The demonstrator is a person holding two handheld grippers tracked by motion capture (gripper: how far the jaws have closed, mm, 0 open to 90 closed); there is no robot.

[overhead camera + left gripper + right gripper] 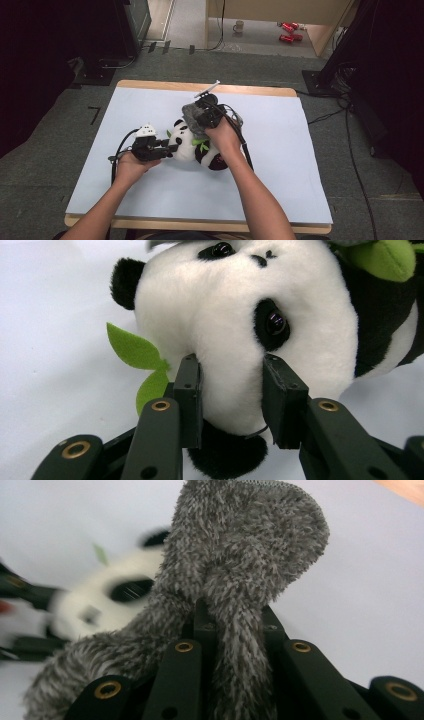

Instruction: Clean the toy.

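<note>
So the stuffed panda (192, 145) was lying on its side around the middle of the desk (300, 165), head toward the person's left and its black-and-white body running off to the right, so the long axis went roughly left-right across the desk. The left hand-held gripper (167, 146) came in level from the left and sat right at the head. In the left gripper view its jaws were partly closed on the panda's white face, just under the eye, and the plush bulged between the pads (187, 390), so I'd call that a real pinch on the head. A green felt leaf (132, 347) stuck out beside the cheek.

The right hand-held gripper (196, 119) was above and slightly behind the panda, jaws clamped nearly tight on a fuzzy grey cloth (240, 555). In the right gripper view the cloth stood up out of the jaws and folded over at the top, with the panda's head blurry just beyond and below it.

The bit that mattered, as far as I could tell: the cloth hung directly over the head end, not the body, so the right hand was the one placed to bring it down onto the panda while the left pinned it.
</note>
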